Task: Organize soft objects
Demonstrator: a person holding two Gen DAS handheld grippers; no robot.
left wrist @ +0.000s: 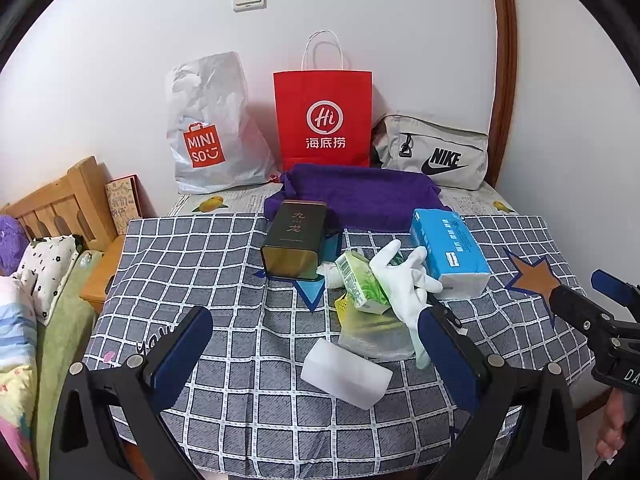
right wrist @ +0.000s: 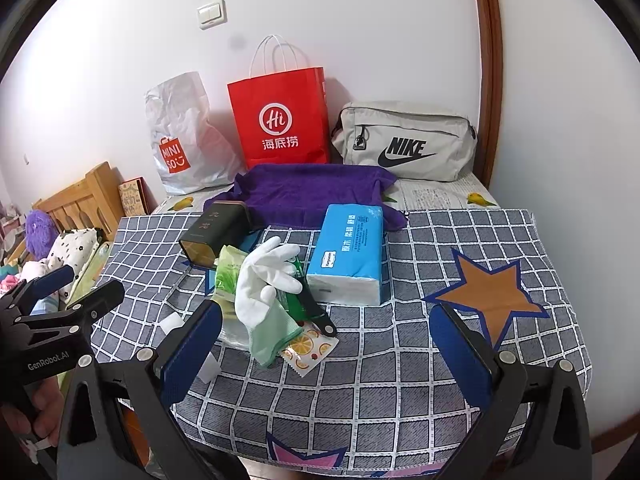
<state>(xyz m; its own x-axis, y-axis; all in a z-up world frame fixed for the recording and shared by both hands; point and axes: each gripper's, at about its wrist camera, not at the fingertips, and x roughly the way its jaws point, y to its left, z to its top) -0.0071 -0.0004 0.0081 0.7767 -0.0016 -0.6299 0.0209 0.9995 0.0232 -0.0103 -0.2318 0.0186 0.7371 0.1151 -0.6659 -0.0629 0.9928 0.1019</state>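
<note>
A white glove (left wrist: 402, 280) (right wrist: 264, 280) lies on a small pile in the middle of the checked tablecloth. A blue tissue pack (left wrist: 450, 250) (right wrist: 350, 254) lies to its right. A white sponge block (left wrist: 346, 374) sits near the front. A purple towel (left wrist: 360, 192) (right wrist: 316, 192) lies at the back. My left gripper (left wrist: 320, 352) is open, above the cloth in front of the pile, holding nothing. My right gripper (right wrist: 332, 356) is open and empty, right of the glove. Each gripper shows in the other's view, the right (left wrist: 588, 300) and the left (right wrist: 76, 292).
A dark tea tin (left wrist: 294, 240) (right wrist: 214, 232) and a green packet (left wrist: 360, 284) lie by the glove. A MINISO plastic bag (left wrist: 212, 132), a red paper bag (left wrist: 324, 120) and a grey Nike pouch (left wrist: 436, 152) stand against the wall. A wooden bed (left wrist: 60, 208) is at left.
</note>
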